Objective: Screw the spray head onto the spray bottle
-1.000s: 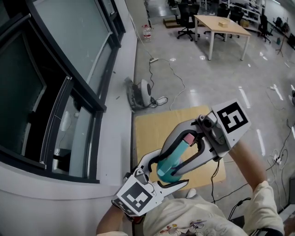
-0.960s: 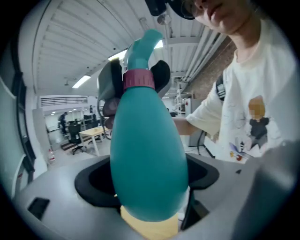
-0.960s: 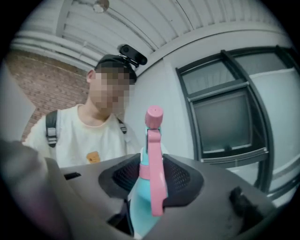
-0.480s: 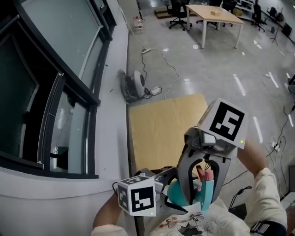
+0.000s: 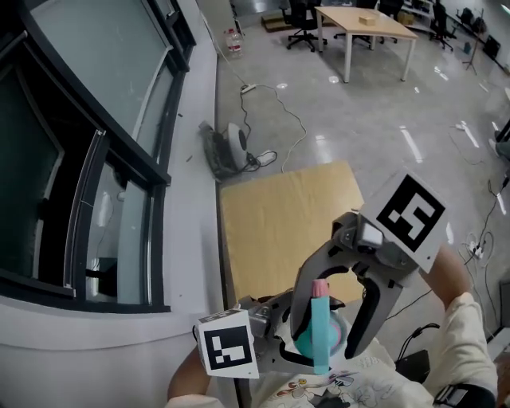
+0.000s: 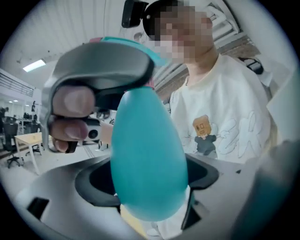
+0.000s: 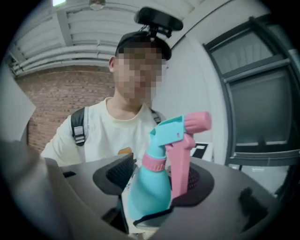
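A teal spray bottle [image 5: 323, 341] with a teal and pink spray head [image 5: 319, 291] on its neck stands upright close in front of my chest. My left gripper [image 5: 299, 339] comes in from the lower left and is shut on the bottle's belly [image 6: 147, 154], which fills the left gripper view. My right gripper [image 5: 328, 335] reaches down over the bottle from the upper right. Its jaws have just been opening and now stand wide on either side of the spray head [image 7: 180, 129], with the pink trigger near the right pad and no pad pressing on it.
A light wooden tabletop [image 5: 279, 215] lies below the grippers beside a white sill and dark window frames [image 5: 96, 159]. On the floor beyond are cables and a small grey machine [image 5: 231, 147]. A desk with office chairs [image 5: 362, 24] stands far off.
The bottle has gone from lying tilted to standing upright. The right gripper swung round over it and its jaws have spread apart from the spray head. The left gripper shifted left.
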A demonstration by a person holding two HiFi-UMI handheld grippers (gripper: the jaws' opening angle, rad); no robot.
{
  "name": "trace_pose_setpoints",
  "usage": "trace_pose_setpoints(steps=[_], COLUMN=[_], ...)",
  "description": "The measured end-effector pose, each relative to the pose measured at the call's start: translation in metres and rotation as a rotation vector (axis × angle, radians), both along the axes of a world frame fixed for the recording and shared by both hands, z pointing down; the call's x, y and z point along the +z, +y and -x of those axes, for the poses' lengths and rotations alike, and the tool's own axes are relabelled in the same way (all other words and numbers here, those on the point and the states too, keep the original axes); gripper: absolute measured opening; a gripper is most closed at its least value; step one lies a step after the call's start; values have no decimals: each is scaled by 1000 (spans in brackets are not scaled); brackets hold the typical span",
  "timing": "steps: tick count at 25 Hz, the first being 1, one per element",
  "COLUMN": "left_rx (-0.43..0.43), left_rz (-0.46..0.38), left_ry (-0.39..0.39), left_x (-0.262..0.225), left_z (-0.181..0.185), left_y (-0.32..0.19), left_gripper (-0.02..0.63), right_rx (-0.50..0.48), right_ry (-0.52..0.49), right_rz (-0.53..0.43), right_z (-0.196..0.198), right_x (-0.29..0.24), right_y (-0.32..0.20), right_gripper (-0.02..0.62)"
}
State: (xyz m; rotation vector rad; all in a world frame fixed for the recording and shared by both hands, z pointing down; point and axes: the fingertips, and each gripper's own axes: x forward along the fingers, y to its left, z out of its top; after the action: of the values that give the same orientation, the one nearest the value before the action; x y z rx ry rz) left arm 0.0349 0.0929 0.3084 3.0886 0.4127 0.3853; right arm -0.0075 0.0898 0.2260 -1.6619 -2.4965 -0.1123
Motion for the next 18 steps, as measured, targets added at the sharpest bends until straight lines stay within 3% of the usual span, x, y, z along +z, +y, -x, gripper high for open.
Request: trace_pose_setpoints(steps=[3,5,7,12,15,18], left_rx=[-135,-214,-325,-725,-862,-940], left_rz=[-62,-104,-134,-139,-135,-177], left_ry=[2,-11,-30,-131,-178,-253], left_x=[-6,-7,-5,23,26,27], left_z=[8,14,22,76,82,73], left_y=[-23,-35,-50,-111,-133,-144], left_gripper=[431,431,431,431,431,431], right_rx=[247,379,519,815,947,977], right_ry=[-113,-180,-229,-297,-254,-199], right_rz=[166,214,217,221,146,105], right_z=[19,23,25,48,53,52], right_x=[-26,-34,-35,-25,-16,-10], right_y=[-40,-61,-77,-97,-112,-115], right_gripper=[250,261,268,267,267,267])
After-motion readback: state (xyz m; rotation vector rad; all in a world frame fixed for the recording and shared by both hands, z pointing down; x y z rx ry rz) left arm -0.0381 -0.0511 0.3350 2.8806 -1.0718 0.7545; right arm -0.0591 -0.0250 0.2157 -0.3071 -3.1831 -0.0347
